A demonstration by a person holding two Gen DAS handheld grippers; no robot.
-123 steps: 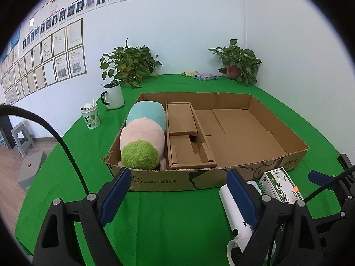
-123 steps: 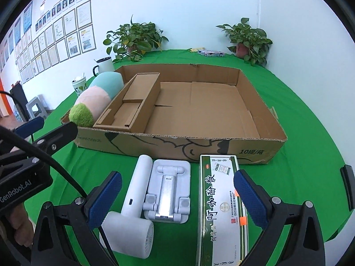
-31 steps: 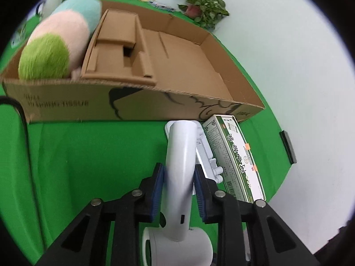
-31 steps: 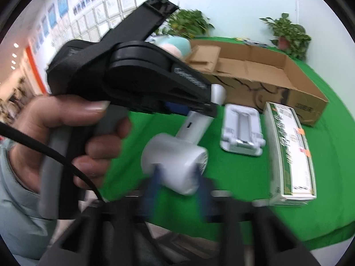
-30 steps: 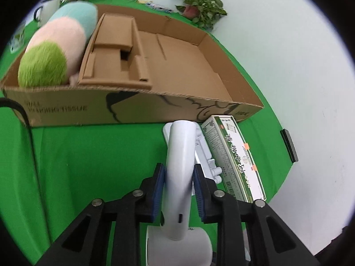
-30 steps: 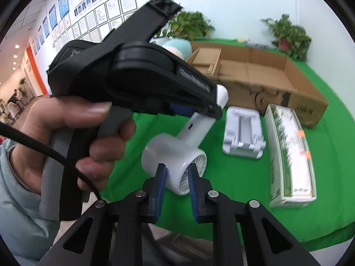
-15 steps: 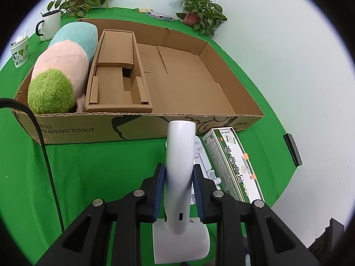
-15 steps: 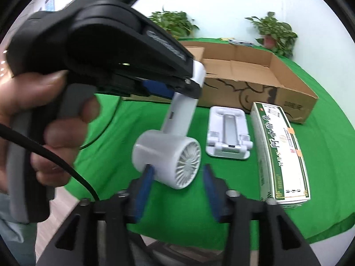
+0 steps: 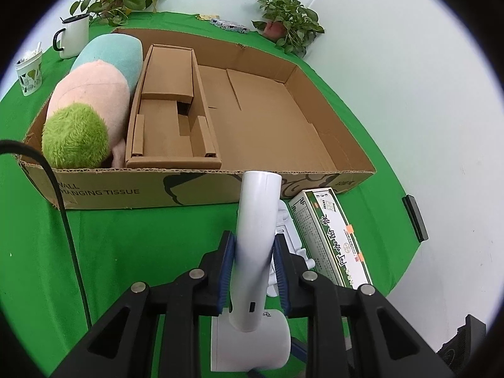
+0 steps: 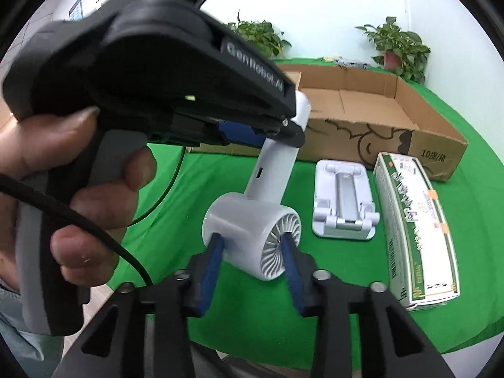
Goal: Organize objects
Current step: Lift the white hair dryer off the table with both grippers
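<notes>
A white handheld fan (image 9: pixel 258 208) hangs above the green table, and my left gripper (image 9: pixel 253 245) is shut on its handle. In the right wrist view the fan's round head (image 10: pixel 252 220) sits between my right gripper's (image 10: pixel 252 245) blue pads. Those jaws are closing, and both pads touch the head's sides. The left gripper (image 10: pixel 280 132) and the hand (image 10: pixel 63 157) holding it fill the left of that view. Behind stands an open cardboard box (image 9: pixel 126 189) with a plush toy (image 9: pixel 88 107) and a cardboard insert (image 9: pixel 170 110) inside.
A white phone stand (image 10: pixel 343 204) and a green-and-white carton (image 10: pixel 412 214) lie on the green cloth in front of the box. A mug (image 9: pixel 74 36), a paper cup (image 9: pixel 30 71) and potted plants (image 9: pixel 286 25) stand behind. A black cable (image 9: pixel 69 226) trails left.
The left gripper has kept hold of the fan, which now sits higher. The right gripper opened wide around the fan's head, then narrowed until its pads met it.
</notes>
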